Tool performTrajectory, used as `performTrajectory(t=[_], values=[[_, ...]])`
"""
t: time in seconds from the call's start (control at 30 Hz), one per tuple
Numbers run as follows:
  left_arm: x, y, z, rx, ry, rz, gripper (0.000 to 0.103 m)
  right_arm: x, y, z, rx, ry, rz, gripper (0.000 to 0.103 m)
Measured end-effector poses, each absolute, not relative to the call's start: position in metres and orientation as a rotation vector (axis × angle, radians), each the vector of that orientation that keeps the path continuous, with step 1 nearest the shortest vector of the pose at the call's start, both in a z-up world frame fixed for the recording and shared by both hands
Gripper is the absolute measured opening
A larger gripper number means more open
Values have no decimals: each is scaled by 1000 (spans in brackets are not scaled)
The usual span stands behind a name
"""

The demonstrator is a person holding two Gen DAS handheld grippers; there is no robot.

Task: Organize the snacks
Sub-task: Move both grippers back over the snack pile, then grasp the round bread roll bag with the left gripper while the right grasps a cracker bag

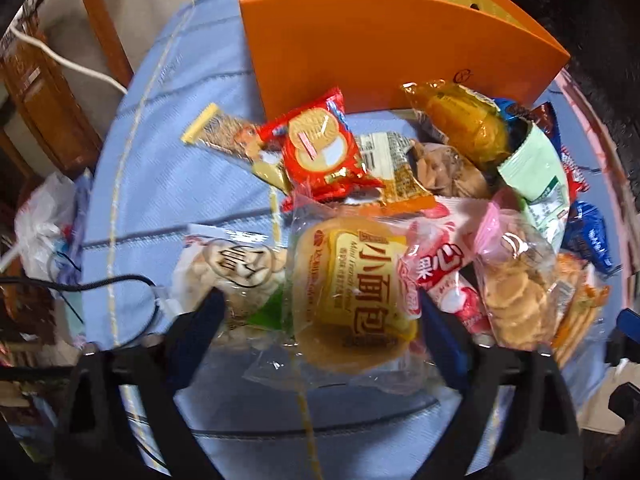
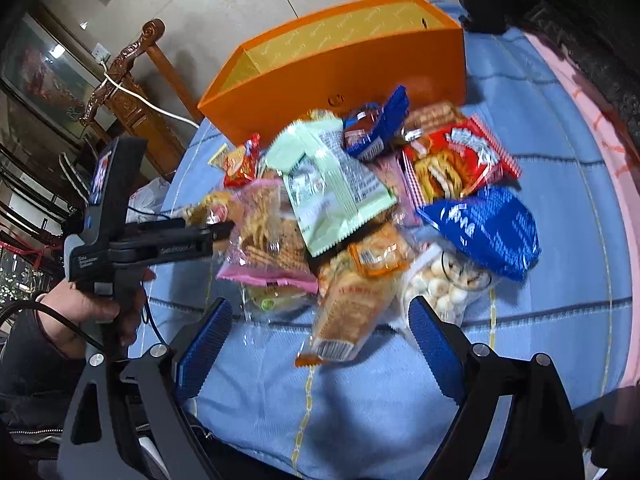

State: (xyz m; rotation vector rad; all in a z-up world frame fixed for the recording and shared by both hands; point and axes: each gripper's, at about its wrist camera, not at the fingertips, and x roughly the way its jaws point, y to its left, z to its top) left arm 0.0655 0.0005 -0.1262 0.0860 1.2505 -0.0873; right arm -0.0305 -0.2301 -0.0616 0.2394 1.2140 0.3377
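A pile of snack packets (image 1: 400,184) lies on the blue cloth in front of an open orange box (image 1: 380,40). My left gripper (image 1: 320,298) points down over the near edge of the pile. A clear packet of mini bread (image 1: 352,292) sits between its jaws, and the pads stand just off the bun at the wrapper's edges. In the right wrist view the left gripper (image 2: 224,229) reaches into the pile from the left, held by a hand (image 2: 92,304). My right gripper (image 2: 322,304) hangs open over a long cracker packet (image 2: 348,312), touching nothing.
The orange box (image 2: 340,76) stands empty at the far side of the blue cloth (image 2: 360,408). A wooden chair (image 2: 128,80) with a white cable stands at the far left. A white plastic bag (image 1: 40,220) and a black cable (image 1: 120,280) lie at the left edge.
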Motion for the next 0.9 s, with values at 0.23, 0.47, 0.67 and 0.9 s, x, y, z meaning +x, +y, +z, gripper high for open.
performTrajectory(t=[0.23, 0.47, 0.67, 0.9], values=[[55, 18, -118, -24, 1271, -113, 53, -35, -220, -88, 224, 1305, 353, 90], [43, 26, -104, -79, 1251, -142, 53, -11, -221, -122, 291, 1373, 285, 40], [42, 31, -100, -97, 1241, -140, 53, -11, -219, -109, 268, 1343, 331, 36], [40, 28, -69, -127, 1169, -172, 53, -12, -227, -65, 252, 1245, 375, 36]])
